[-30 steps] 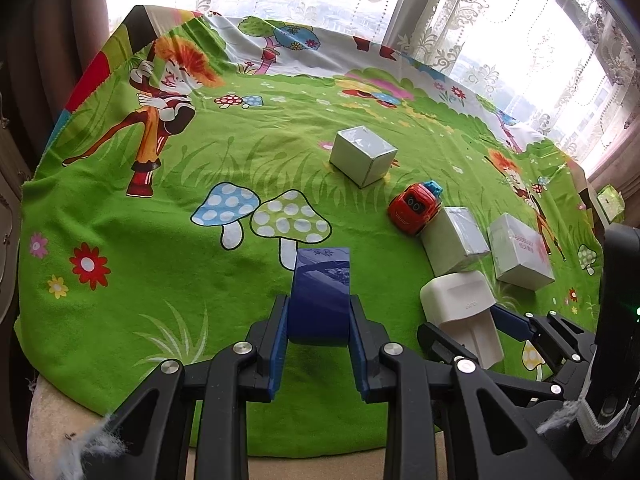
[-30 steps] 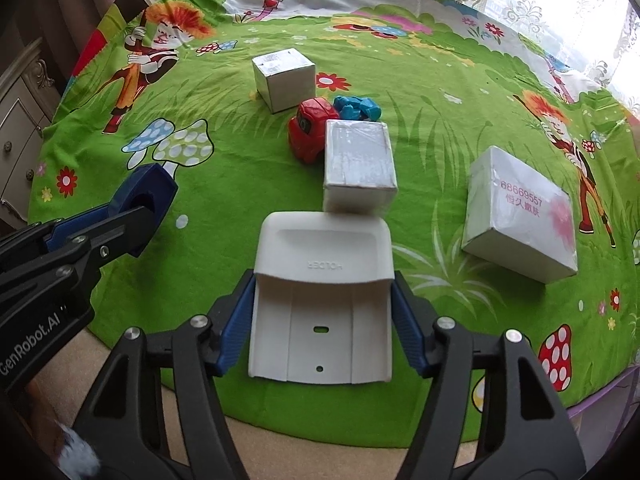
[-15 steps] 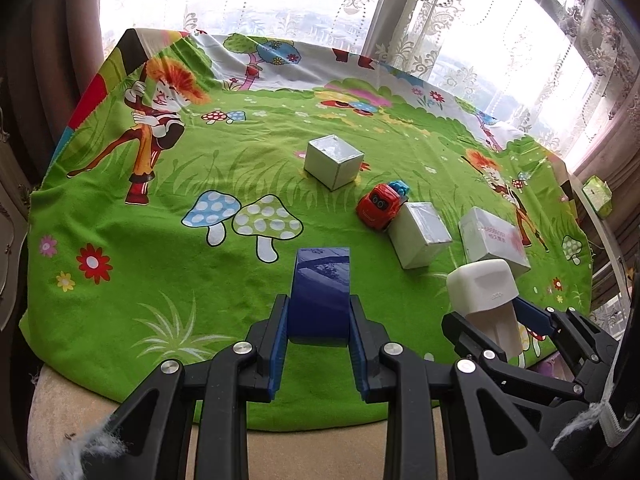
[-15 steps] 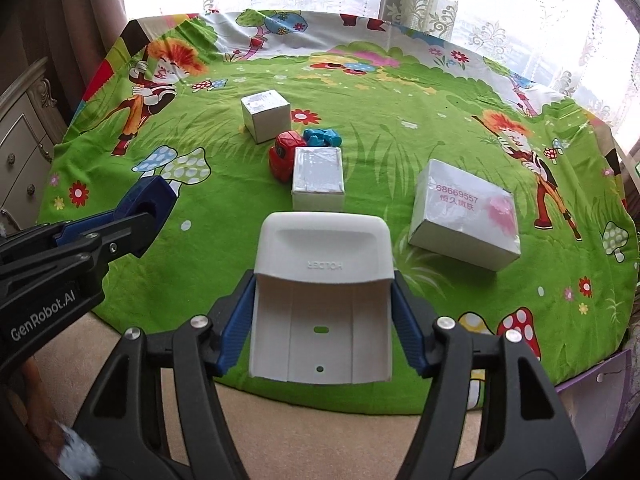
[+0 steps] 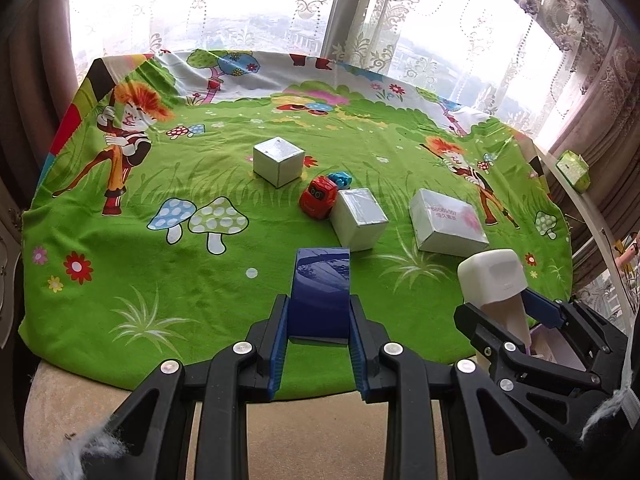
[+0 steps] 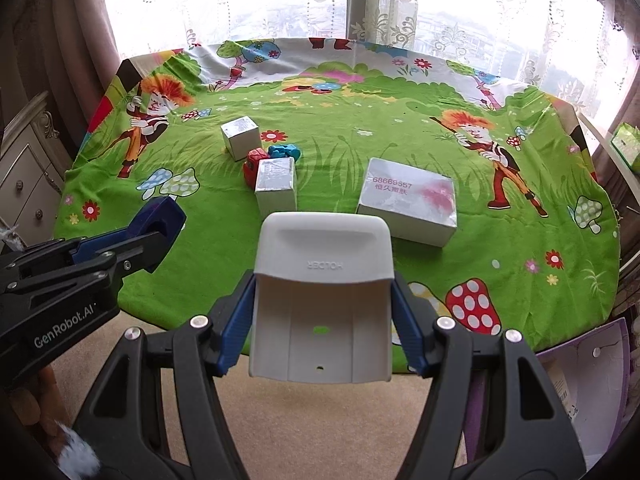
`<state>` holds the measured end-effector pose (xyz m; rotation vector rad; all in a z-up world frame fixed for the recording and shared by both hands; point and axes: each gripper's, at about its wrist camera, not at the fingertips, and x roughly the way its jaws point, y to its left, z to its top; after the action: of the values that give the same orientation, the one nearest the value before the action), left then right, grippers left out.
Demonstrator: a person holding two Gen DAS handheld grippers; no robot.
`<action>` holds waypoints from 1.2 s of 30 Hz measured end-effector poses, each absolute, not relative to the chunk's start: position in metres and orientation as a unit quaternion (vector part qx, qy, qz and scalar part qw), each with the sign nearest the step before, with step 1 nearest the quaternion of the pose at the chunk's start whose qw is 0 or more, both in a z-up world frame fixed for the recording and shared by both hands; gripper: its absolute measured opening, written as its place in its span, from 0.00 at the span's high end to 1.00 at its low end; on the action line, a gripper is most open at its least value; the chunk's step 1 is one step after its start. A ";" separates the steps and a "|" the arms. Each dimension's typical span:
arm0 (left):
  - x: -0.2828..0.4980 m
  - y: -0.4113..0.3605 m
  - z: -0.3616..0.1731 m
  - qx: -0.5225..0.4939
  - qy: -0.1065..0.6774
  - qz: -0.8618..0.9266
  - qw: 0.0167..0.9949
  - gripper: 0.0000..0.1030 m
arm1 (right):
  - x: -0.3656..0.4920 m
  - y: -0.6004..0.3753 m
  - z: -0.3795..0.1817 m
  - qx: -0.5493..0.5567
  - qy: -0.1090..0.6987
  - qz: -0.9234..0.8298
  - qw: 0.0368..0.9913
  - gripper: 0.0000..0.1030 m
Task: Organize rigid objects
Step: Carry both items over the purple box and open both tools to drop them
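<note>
My left gripper (image 5: 319, 322) is shut on a dark blue glossy block (image 5: 321, 289), held above the near edge of the green cartoon cloth (image 5: 120, 264). My right gripper (image 6: 322, 328) is shut on a white plastic holder (image 6: 322, 280), also held off the cloth near its front edge. The holder also shows in the left wrist view (image 5: 494, 276). On the cloth lie two small silver boxes (image 5: 279, 161) (image 5: 359, 224), a larger flat white box (image 5: 448, 222), a red toy car (image 5: 318, 202) and a blue toy (image 5: 340, 179).
The cloth covers a round table by a curtained window (image 6: 360, 0). A cream dresser (image 6: 24, 176) stands at the left. A purple-edged container (image 6: 580, 384) sits on the floor at the right. A green box (image 5: 574, 165) rests on the right sill.
Both grippers have pulled back and up from the table with their objects; the boxes and toys look smaller and farther. Nothing was let go.
</note>
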<state>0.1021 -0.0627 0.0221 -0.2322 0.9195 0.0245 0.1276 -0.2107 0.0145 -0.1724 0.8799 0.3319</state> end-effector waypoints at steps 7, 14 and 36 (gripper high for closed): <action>0.099 -0.092 0.027 -0.093 0.445 -0.022 0.891 0.72 | 0.115 -0.240 0.024 -0.067 0.417 0.149 0.894 0.35; 0.098 -0.120 0.030 -0.077 0.446 -0.062 0.889 0.72 | 0.109 -0.273 0.028 -0.045 0.416 0.132 0.899 0.35; 0.093 -0.246 0.038 0.006 0.459 -0.202 0.865 0.72 | 0.078 -0.437 0.035 0.018 0.403 -0.014 0.915 0.35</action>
<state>0.0930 -0.2461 0.0380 0.0134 0.9615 -0.4240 0.0779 -0.4368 0.0354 0.0370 0.8298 -0.0286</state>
